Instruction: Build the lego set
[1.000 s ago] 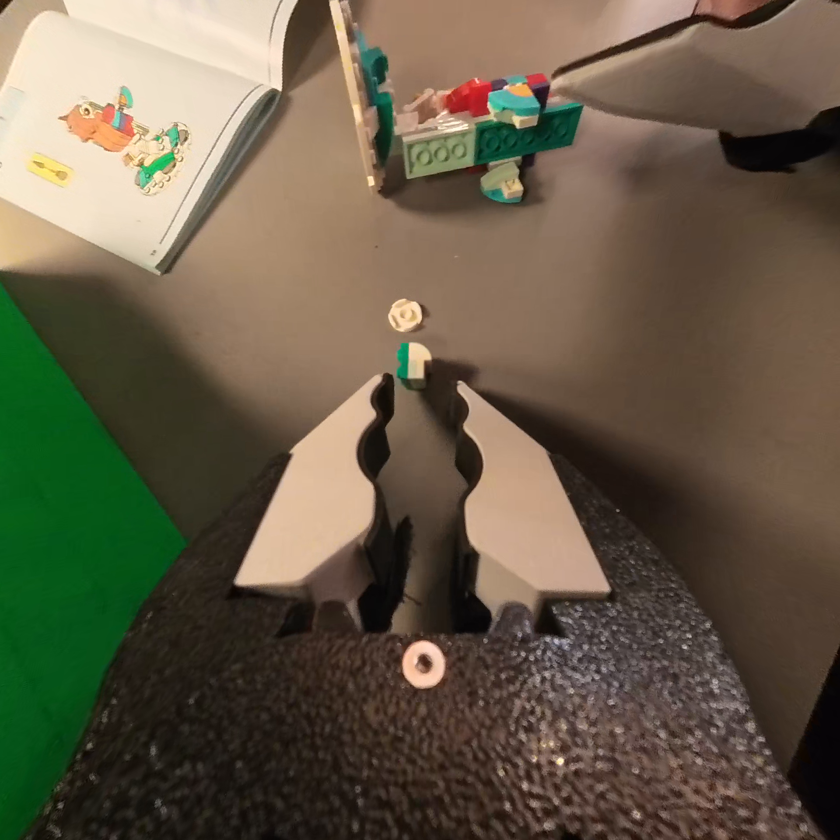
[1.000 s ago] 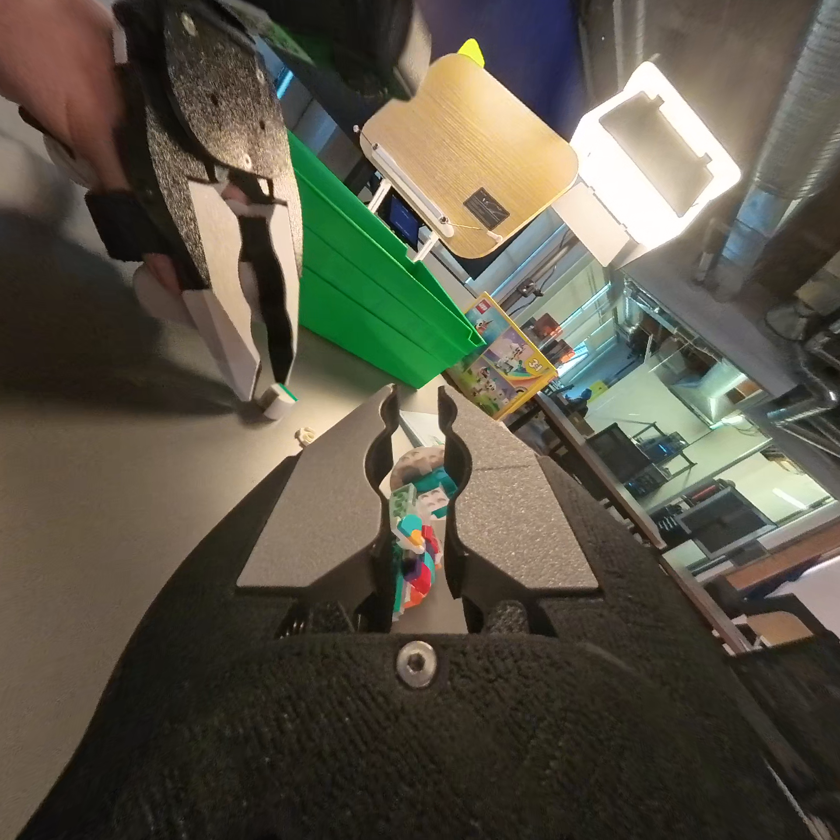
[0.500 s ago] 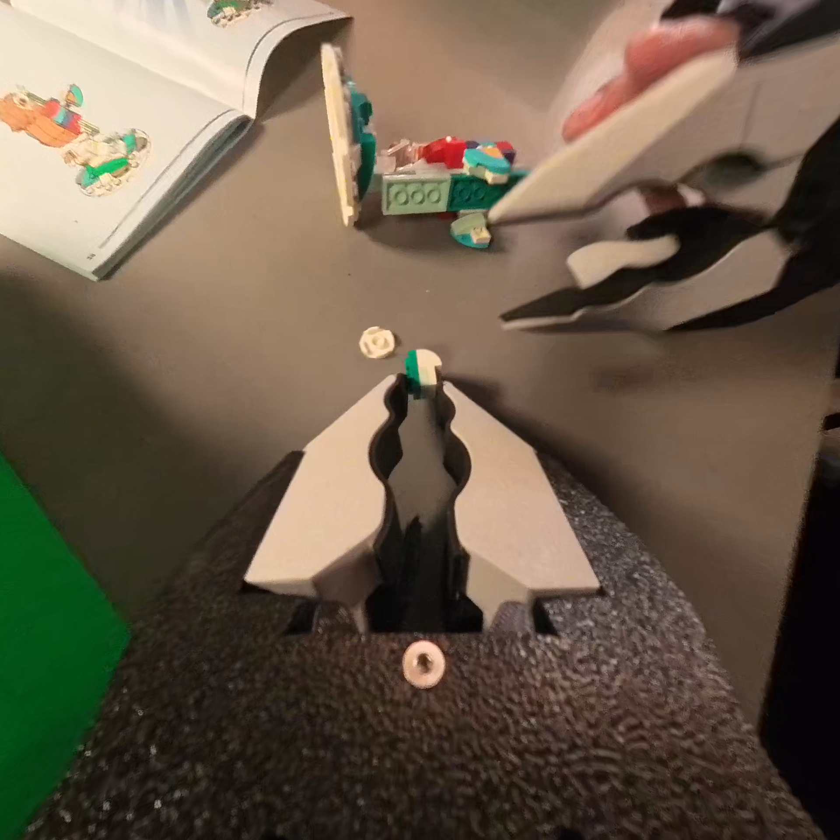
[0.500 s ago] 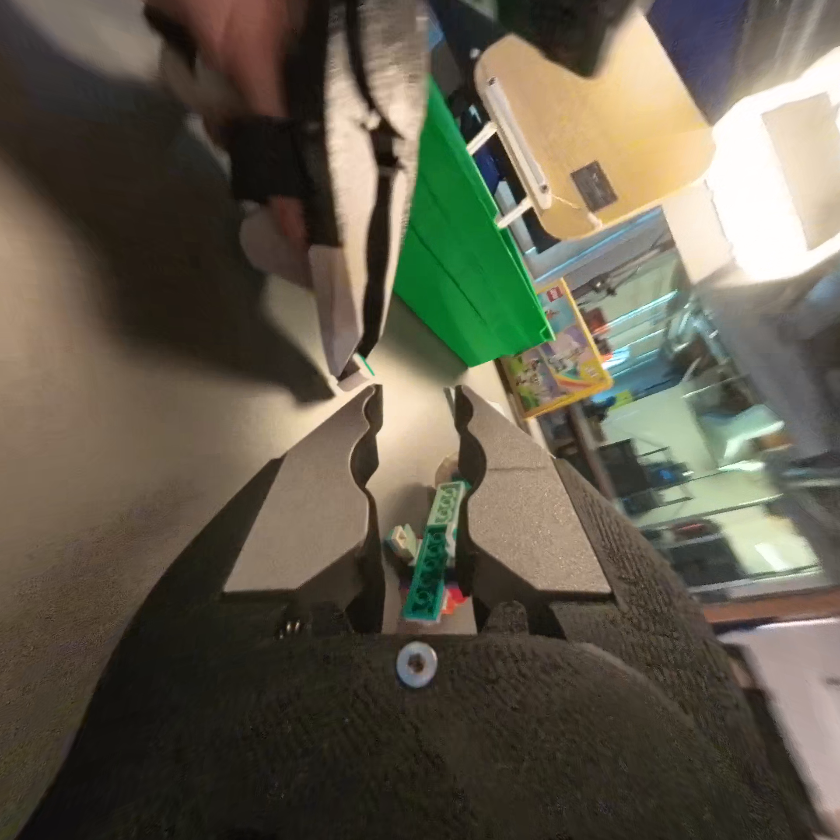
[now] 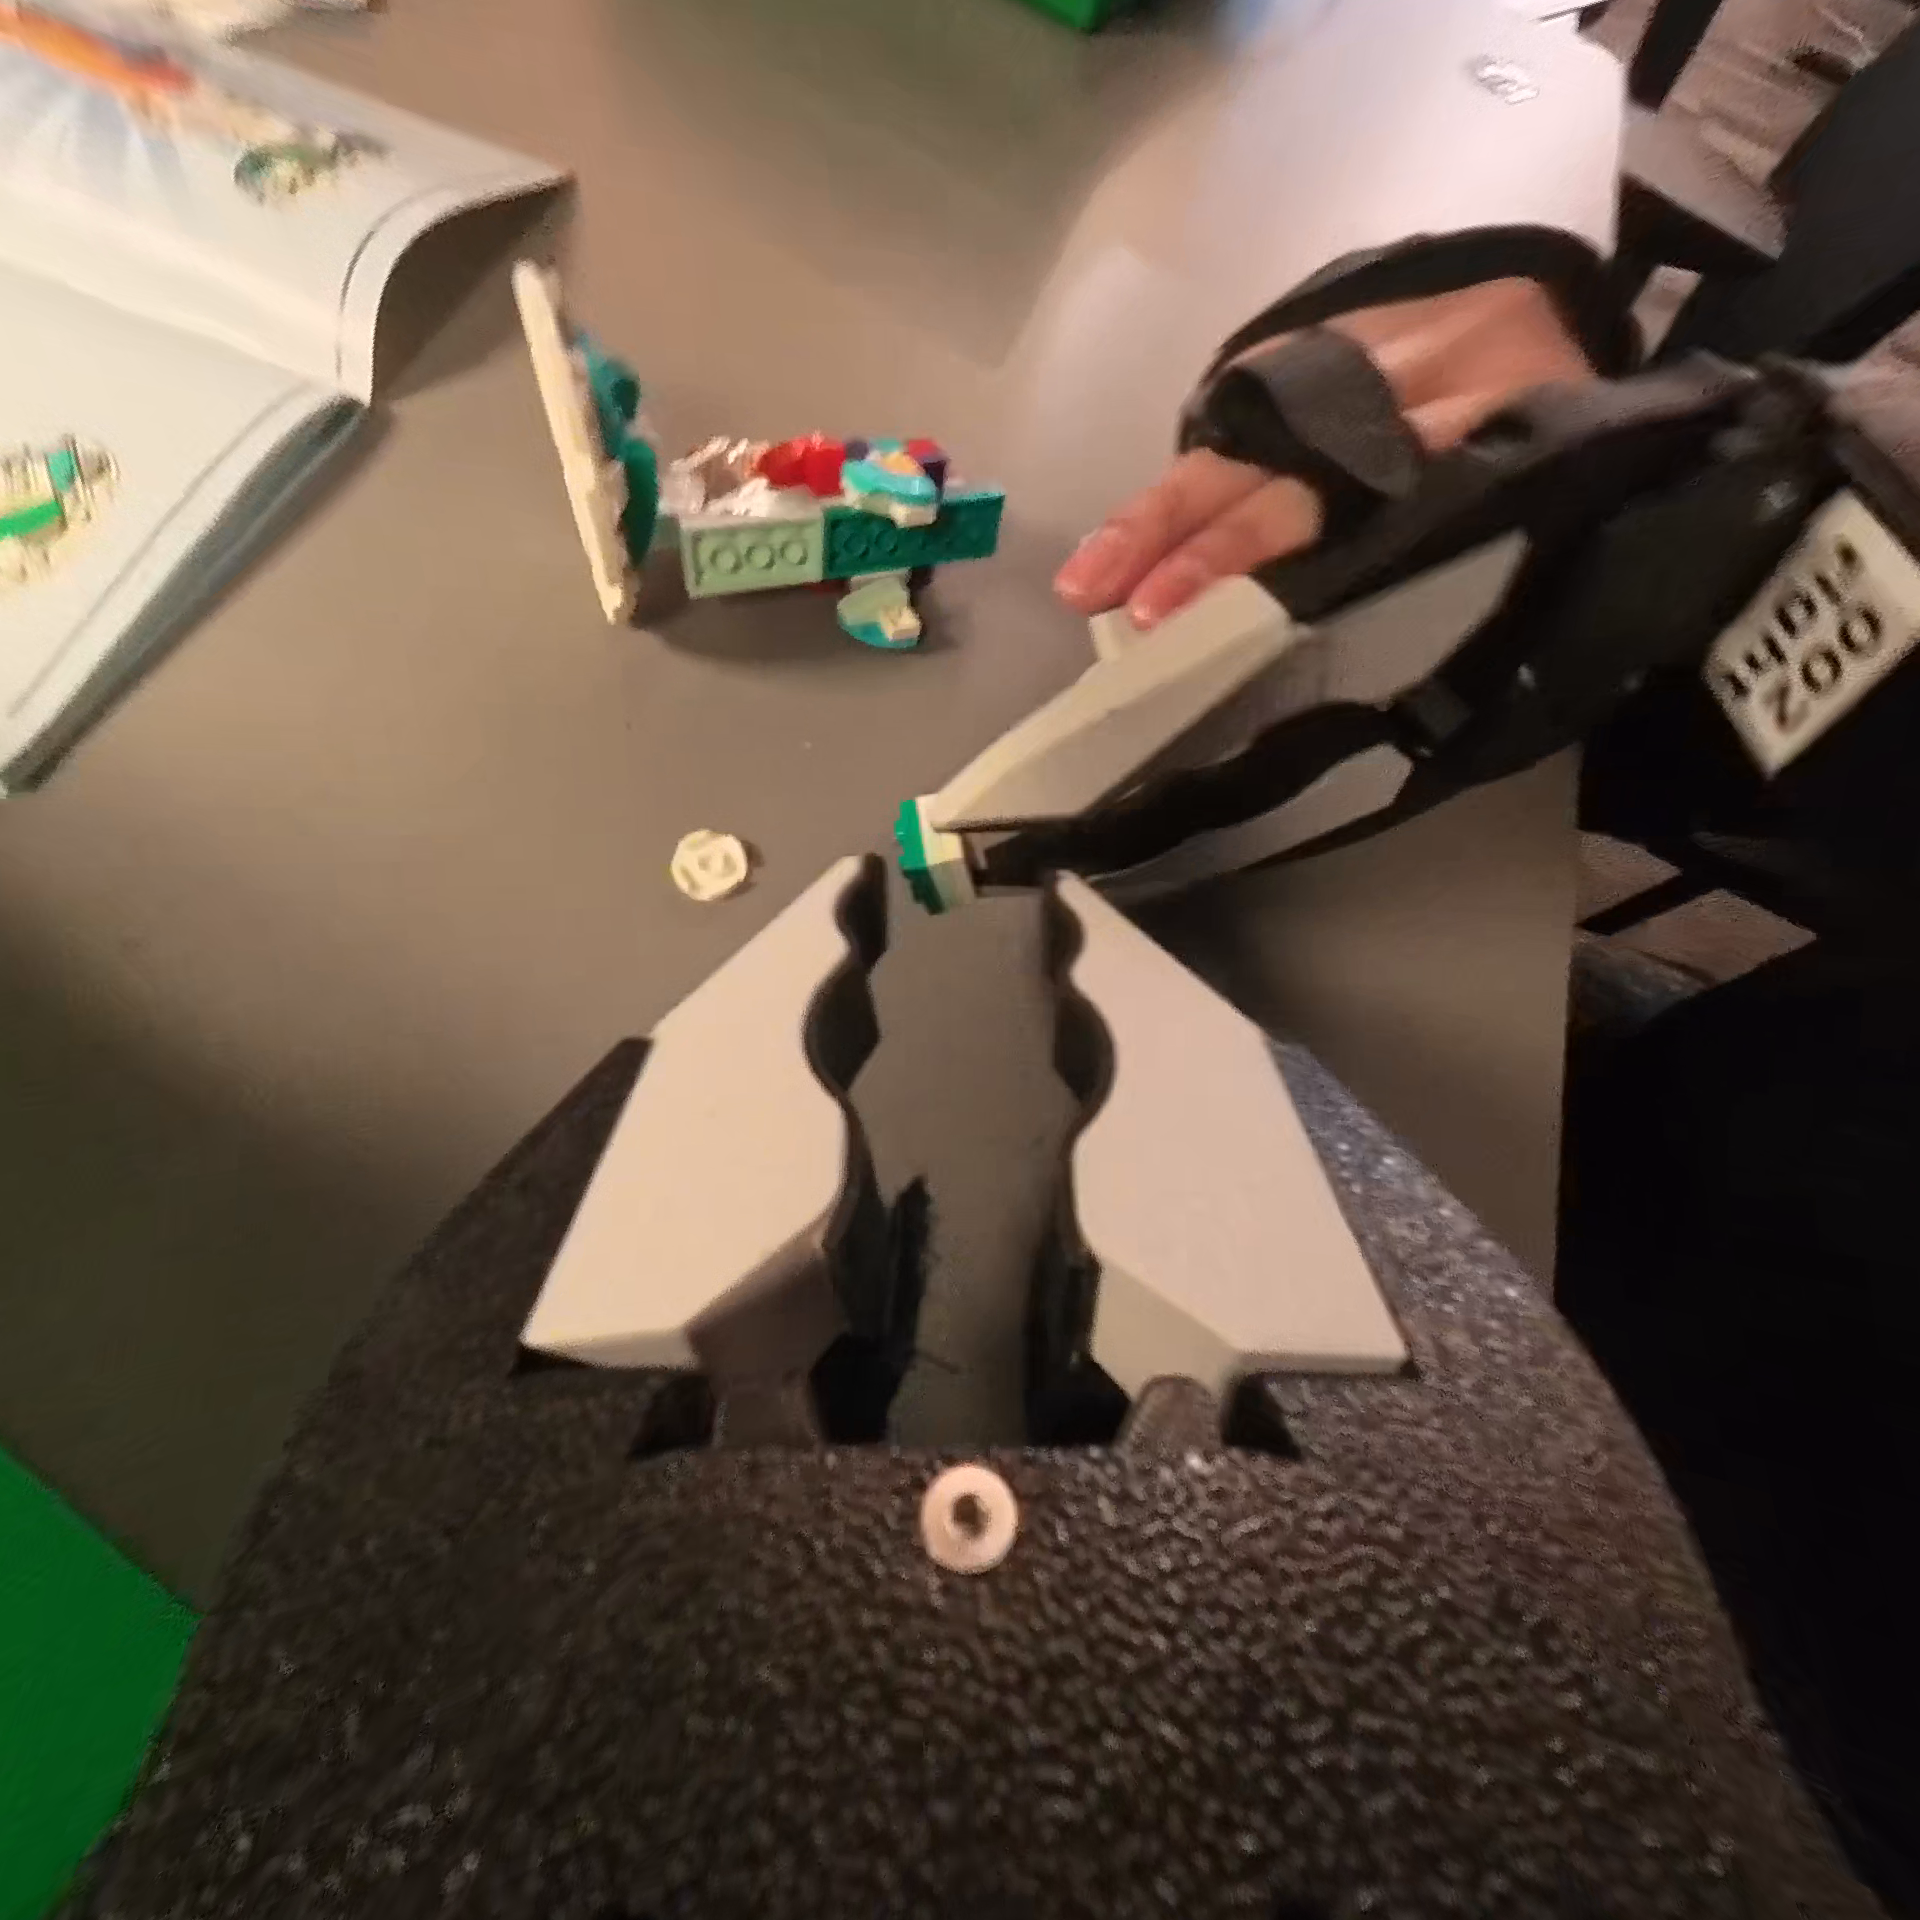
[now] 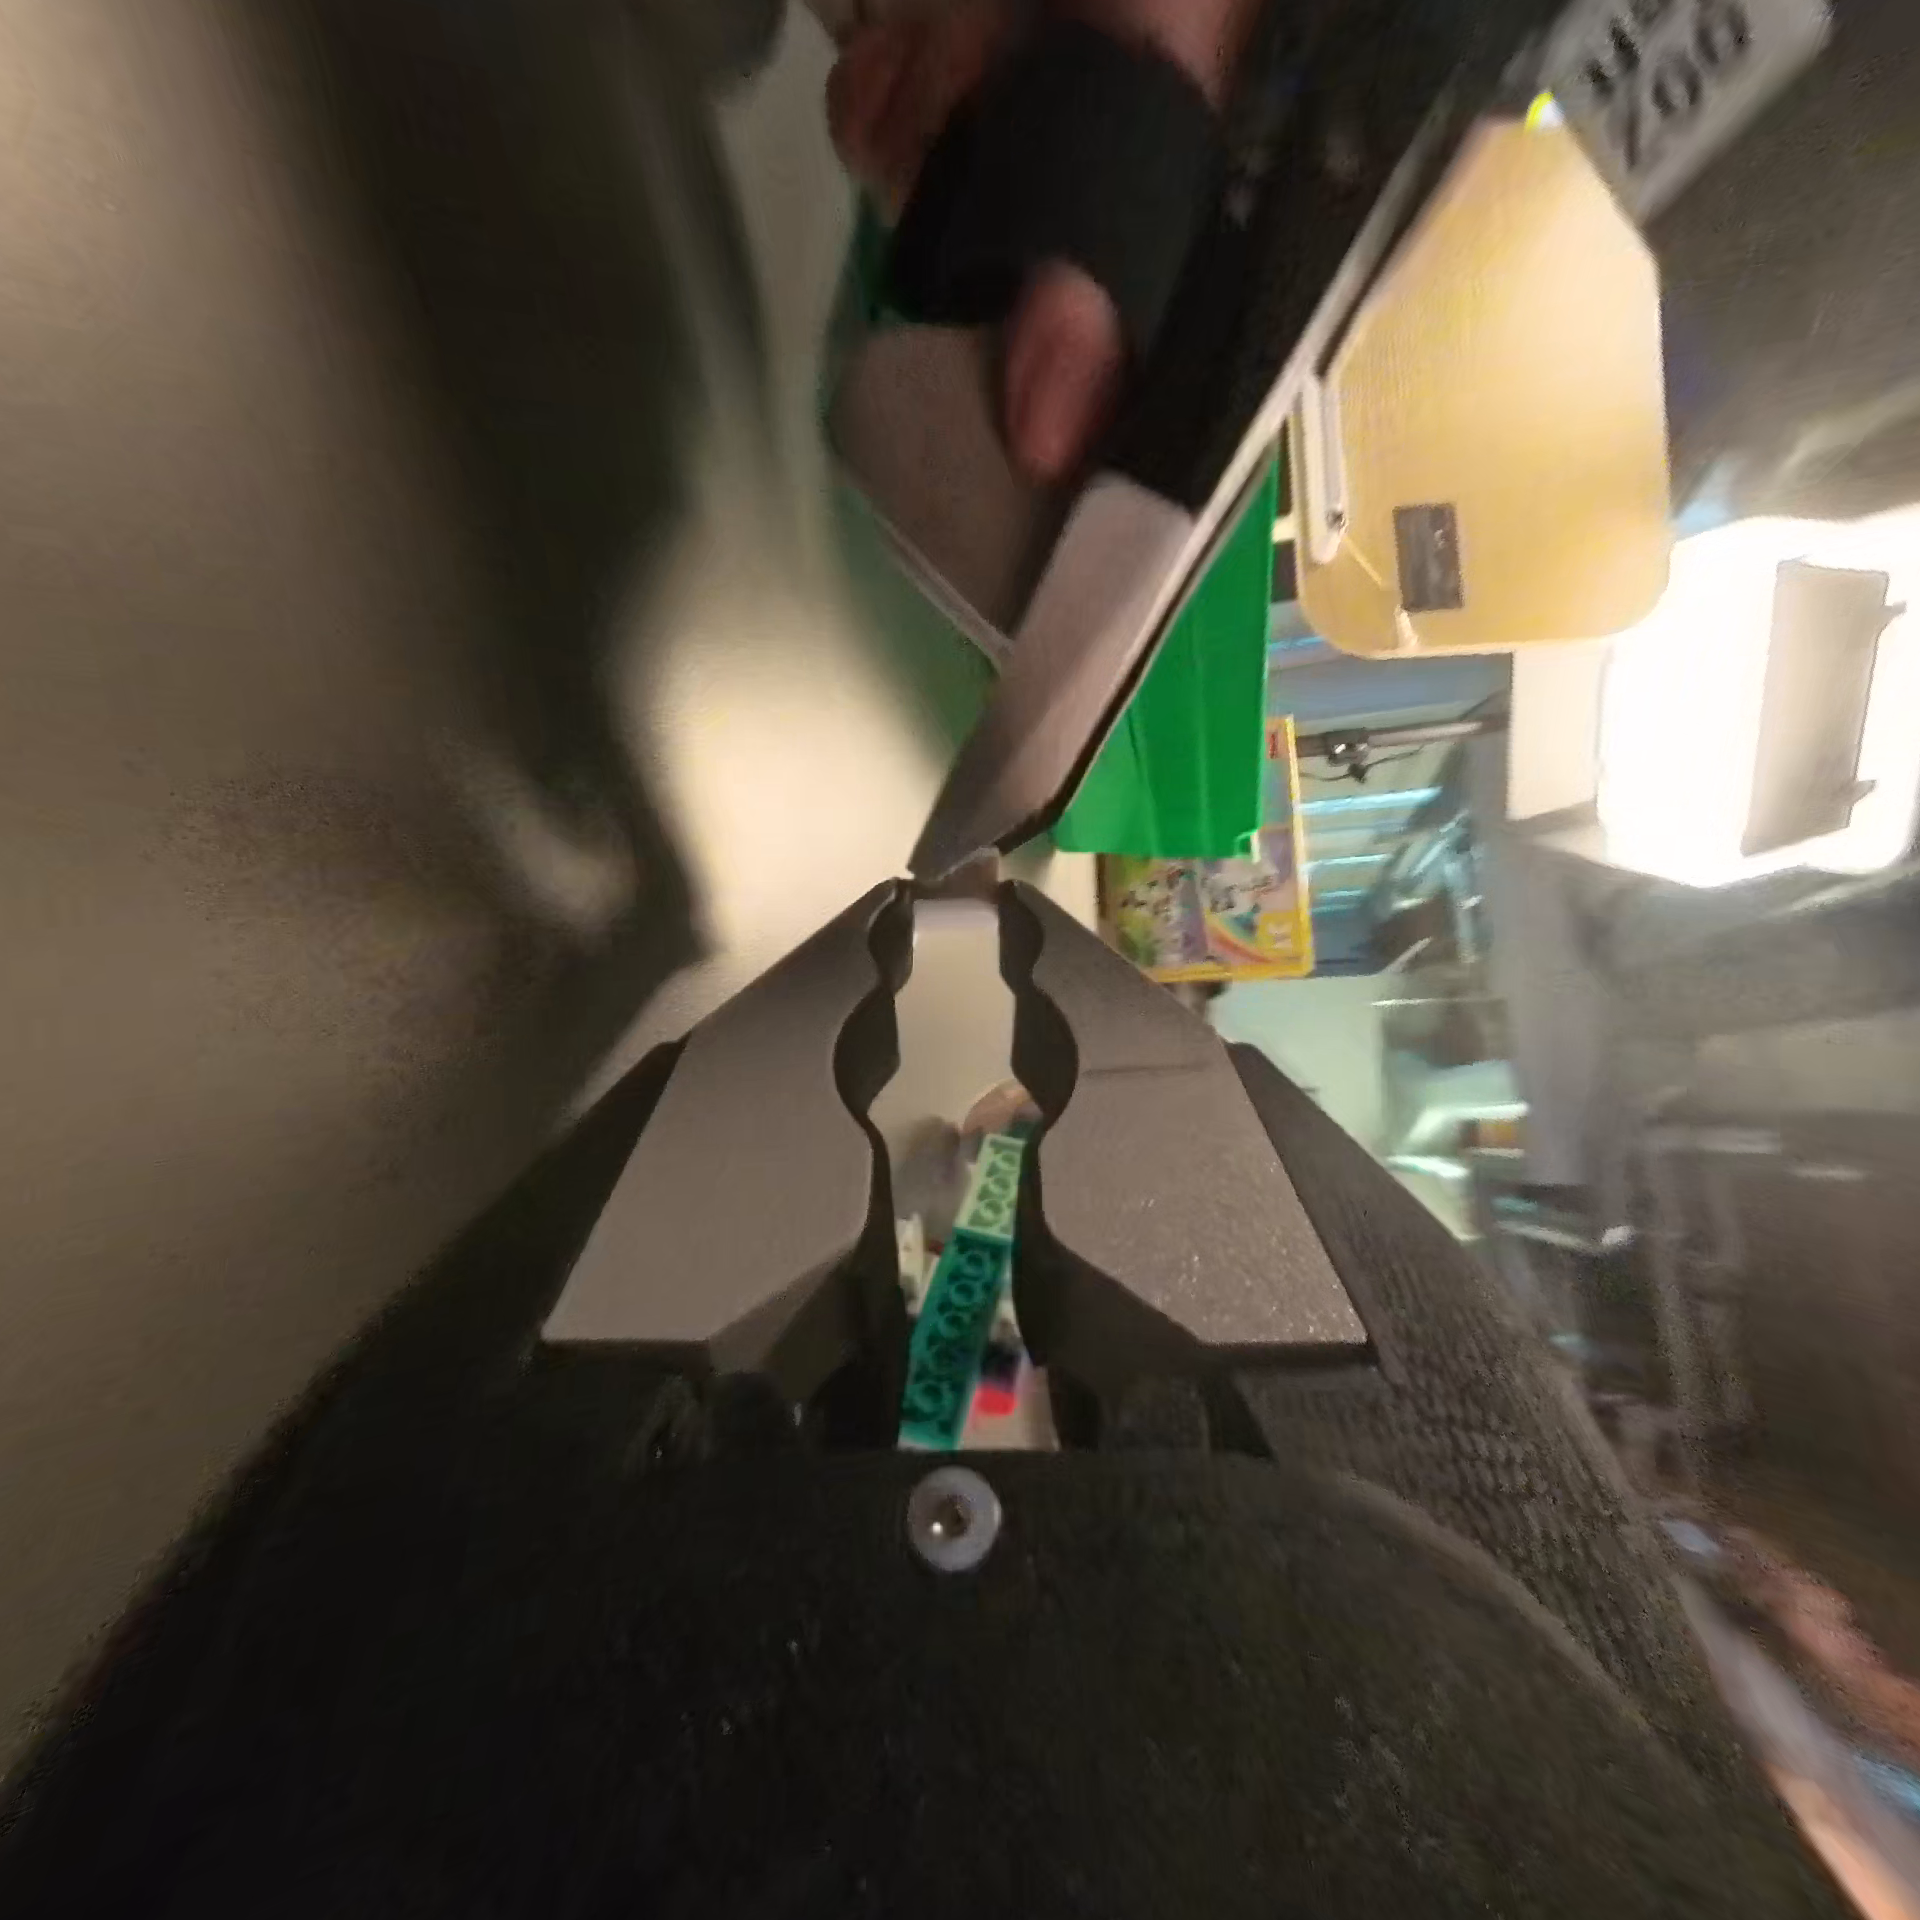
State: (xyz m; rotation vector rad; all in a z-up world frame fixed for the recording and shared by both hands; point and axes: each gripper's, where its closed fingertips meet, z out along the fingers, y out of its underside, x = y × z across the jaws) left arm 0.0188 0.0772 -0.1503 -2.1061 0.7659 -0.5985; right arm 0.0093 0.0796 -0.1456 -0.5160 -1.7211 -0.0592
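Leftmost, a bright green bin (image 5: 73, 1662) shows at the near-left corner of the grey tabletop (image 5: 312, 831), w/ an open pale-blue picture booklet (image 5: 208, 312) lying at the far-left corner. Next along, toward the far edge, sits a part-built model of teal, mint and red plastic bricks (image 5: 831, 530), tipped over so its cream base plate (image 5: 577, 447) stands on edge. Nearer, a small round cream plastic piece (image 5: 710, 865) lies loose on the surface, untouched, just L of the left gripper (image 5: 964, 883).

That gripper's grey fingers stand apart, pressing on nothing. Just off its L fingertip (image 5: 857, 883), clear of the table, hangs a small green-and-white stacked brick (image 5: 930, 857). It's pinched on its white end by the right gripper (image 5: 961, 844), which comes in from the R edge, jaws clamped on it top & bottom. A hand (image 5: 1299, 488) in a black fingerless strap steers that gripper.

Right wrist view is blurred; the brick model shows below its fingers.
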